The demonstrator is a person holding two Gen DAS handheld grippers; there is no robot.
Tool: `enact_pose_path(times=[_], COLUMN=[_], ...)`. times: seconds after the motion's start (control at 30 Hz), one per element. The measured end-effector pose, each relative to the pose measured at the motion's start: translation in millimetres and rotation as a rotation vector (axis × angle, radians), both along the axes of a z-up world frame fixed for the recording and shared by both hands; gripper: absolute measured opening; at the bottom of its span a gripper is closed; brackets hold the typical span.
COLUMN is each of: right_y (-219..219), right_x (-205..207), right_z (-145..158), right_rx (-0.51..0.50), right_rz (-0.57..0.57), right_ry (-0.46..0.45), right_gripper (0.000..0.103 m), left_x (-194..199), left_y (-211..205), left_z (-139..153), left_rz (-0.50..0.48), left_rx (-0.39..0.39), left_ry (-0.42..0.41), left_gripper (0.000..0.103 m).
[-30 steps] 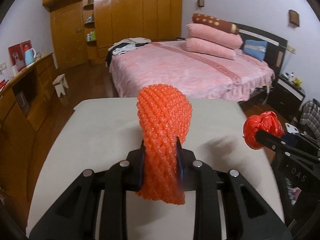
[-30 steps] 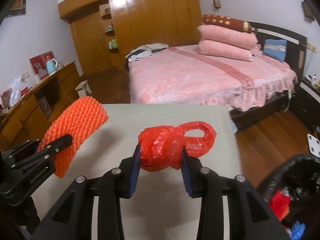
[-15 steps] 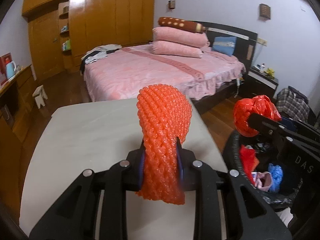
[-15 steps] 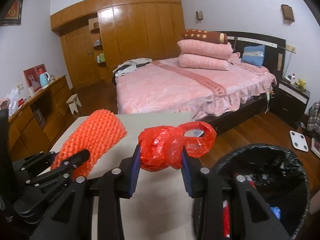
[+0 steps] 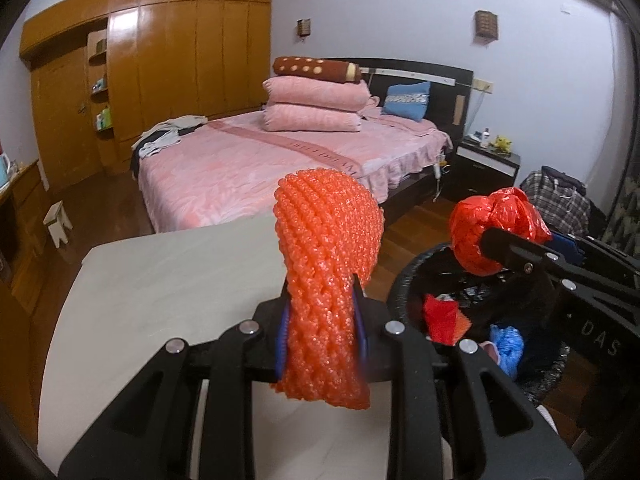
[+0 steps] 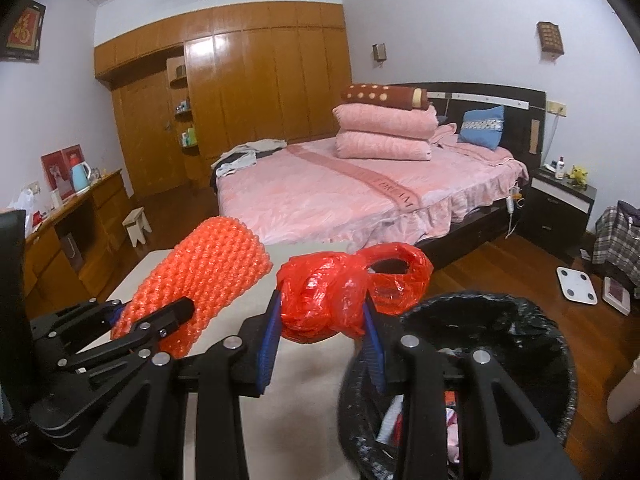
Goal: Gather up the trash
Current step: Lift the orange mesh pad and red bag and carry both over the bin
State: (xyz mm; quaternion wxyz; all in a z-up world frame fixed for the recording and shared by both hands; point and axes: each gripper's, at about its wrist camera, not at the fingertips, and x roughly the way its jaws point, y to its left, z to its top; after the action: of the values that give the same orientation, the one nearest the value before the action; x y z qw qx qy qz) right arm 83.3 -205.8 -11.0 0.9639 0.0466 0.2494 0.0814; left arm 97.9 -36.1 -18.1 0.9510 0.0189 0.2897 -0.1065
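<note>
My left gripper (image 5: 322, 330) is shut on an orange foam net sleeve (image 5: 326, 264) and holds it upright above the right edge of the beige table (image 5: 160, 292). It also shows in the right wrist view (image 6: 200, 280). My right gripper (image 6: 320, 340) is shut on a crumpled red plastic bag (image 6: 332, 296), held over the near rim of the black-lined trash bin (image 6: 480, 320). In the left wrist view the red bag (image 5: 488, 232) hangs above the bin (image 5: 404, 292), which holds red, blue and pink scraps.
A pink bed (image 6: 360, 196) with stacked pillows stands beyond the table. A wooden wardrobe (image 6: 248, 92) lines the far wall. A desk (image 6: 72, 220) and small stool (image 6: 136, 224) are at left. A nightstand (image 6: 560, 204), scale (image 6: 576, 286) and checked bag (image 6: 620, 236) are on the right floor.
Both grippers have swung right with their loads. The trash bin has come into view and grown larger beneath the right gripper, and the table has slid left.
</note>
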Motion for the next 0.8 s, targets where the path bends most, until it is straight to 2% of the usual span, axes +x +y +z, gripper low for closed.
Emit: enact_pose_path(times=[0.43,0.8], right_y=[-42.2,-84.4], right_x=[-28.4,-37.3], right_z=[13.1,4.3], right_rx=[-0.006,-0.004], right_rz=[-0.079,-0.171], right_ry=[-0.035,-0.017], right_gripper=[0.037,0.037], left_x=[-16.1,-16.4], left_y=[-39.3,-75.5], left_z=[16.4,13.0], left_rz=[-0.090,-0.173], left_rx=[0.002,0.005], left_ry=[-0.044,-0.057], left_gripper=[0.024,0.024])
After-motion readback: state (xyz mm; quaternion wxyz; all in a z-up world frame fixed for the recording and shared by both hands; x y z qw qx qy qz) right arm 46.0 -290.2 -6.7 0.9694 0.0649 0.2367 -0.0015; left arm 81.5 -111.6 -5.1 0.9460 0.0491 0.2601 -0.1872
